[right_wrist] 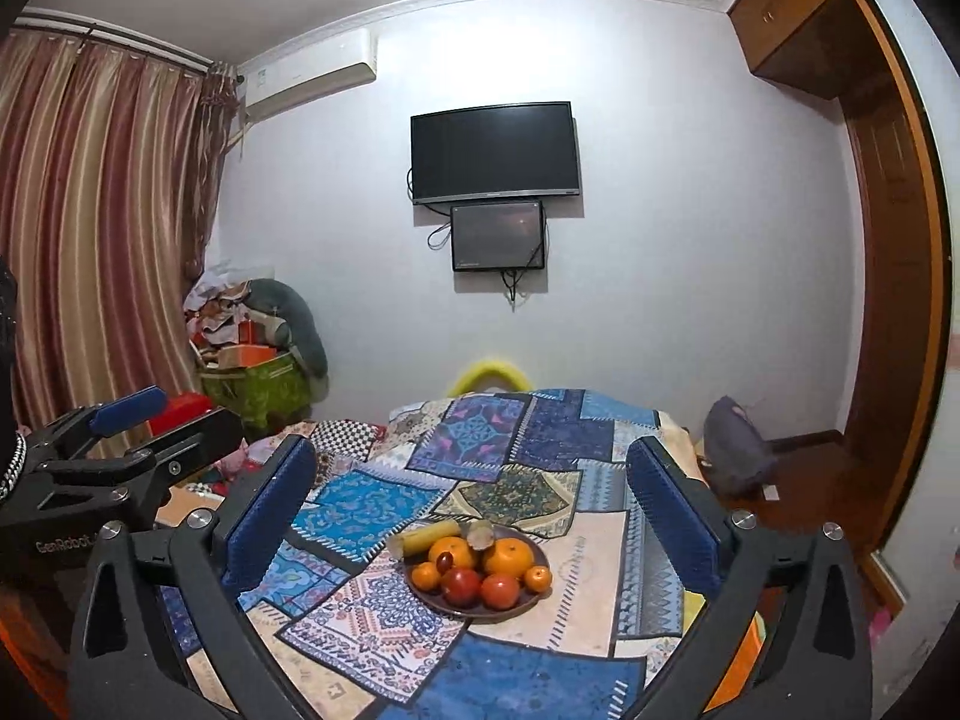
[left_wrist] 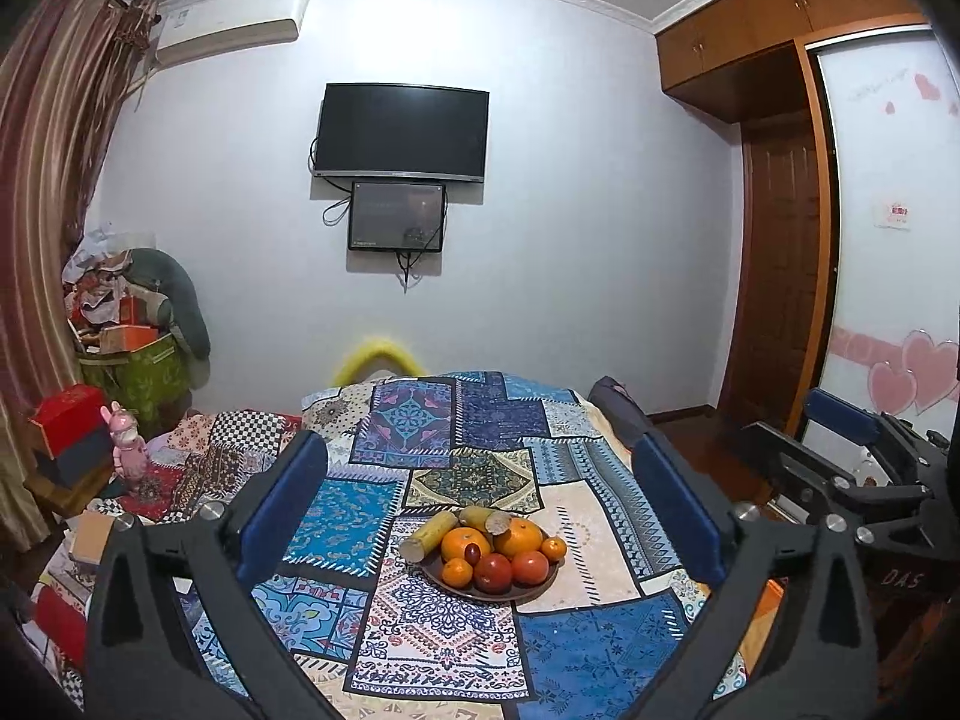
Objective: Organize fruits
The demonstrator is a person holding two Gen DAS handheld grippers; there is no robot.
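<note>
Holding nothing, the left gripper (left_wrist: 480, 480) and right gripper (right_wrist: 471, 480) both gape wide, up off the bed. The plate (left_wrist: 528, 591) of fruit (left_wrist: 495, 552) sits at six o'clock on the patchwork cover (left_wrist: 600, 516). "GenRobot" shows only in the right view, "DAS" only in the left.

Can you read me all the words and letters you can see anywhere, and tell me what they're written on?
"DAS" on the black body of the right tool.
"GenRobot" on the black body of the left tool; its last letters are blurred.
Small sign on the wardrobe door: too small to read.
Label on the air conditioner: too blurred to read.
Brand mark under the TV: too small to read.
</note>
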